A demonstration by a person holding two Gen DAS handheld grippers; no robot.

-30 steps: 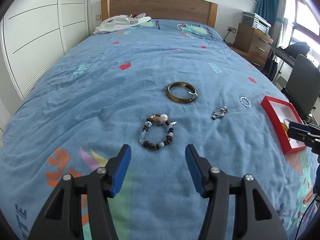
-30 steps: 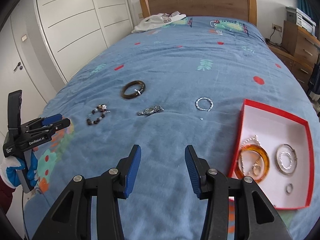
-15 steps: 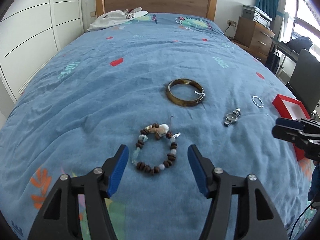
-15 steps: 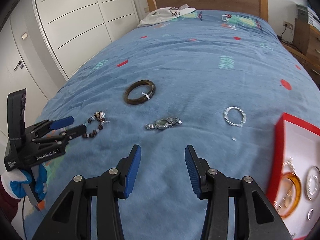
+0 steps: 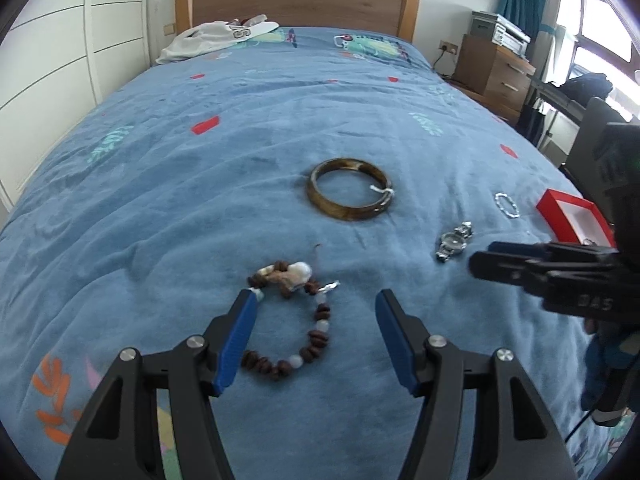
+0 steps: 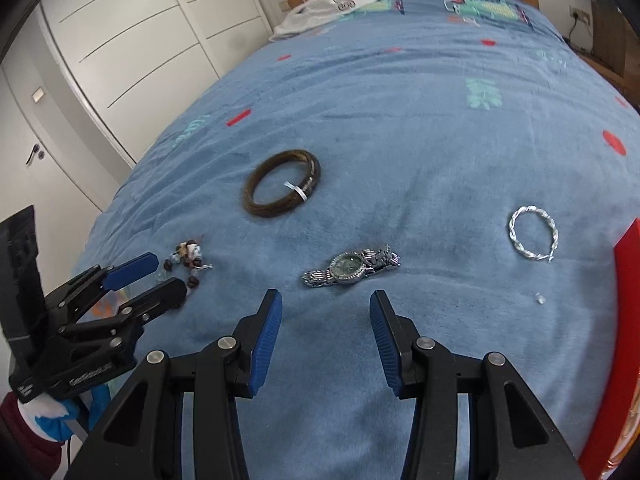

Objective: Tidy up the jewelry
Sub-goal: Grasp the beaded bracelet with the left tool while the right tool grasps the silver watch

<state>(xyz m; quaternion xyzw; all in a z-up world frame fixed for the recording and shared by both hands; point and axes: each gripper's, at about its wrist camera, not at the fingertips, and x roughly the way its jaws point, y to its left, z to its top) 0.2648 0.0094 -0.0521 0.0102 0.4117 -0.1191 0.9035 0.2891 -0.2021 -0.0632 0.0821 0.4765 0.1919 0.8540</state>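
Observation:
A brown and white beaded bracelet [image 5: 296,312] lies on the blue bedspread, between the open fingers of my left gripper [image 5: 316,300], its left side behind the left finger. It also shows in the right wrist view [image 6: 188,260]. A silver watch [image 6: 352,270] lies just ahead of my open, empty right gripper [image 6: 324,300]; it also shows in the left wrist view [image 5: 454,240]. A dark brown bangle [image 5: 350,194] and a twisted silver bracelet [image 6: 534,236] lie farther out. A red tray [image 5: 572,220] sits at the right.
White clothing [image 5: 216,38] lies by the wooden headboard [image 5: 296,0]. White wardrobe doors [image 6: 132,40] stand on the left. A wooden dresser [image 5: 492,68] and a dark chair [image 5: 600,140] stand to the right of the bed.
My left gripper has moved forward until its open fingers flank the beaded bracelet. My right gripper has moved left from the red tray to just short of the watch.

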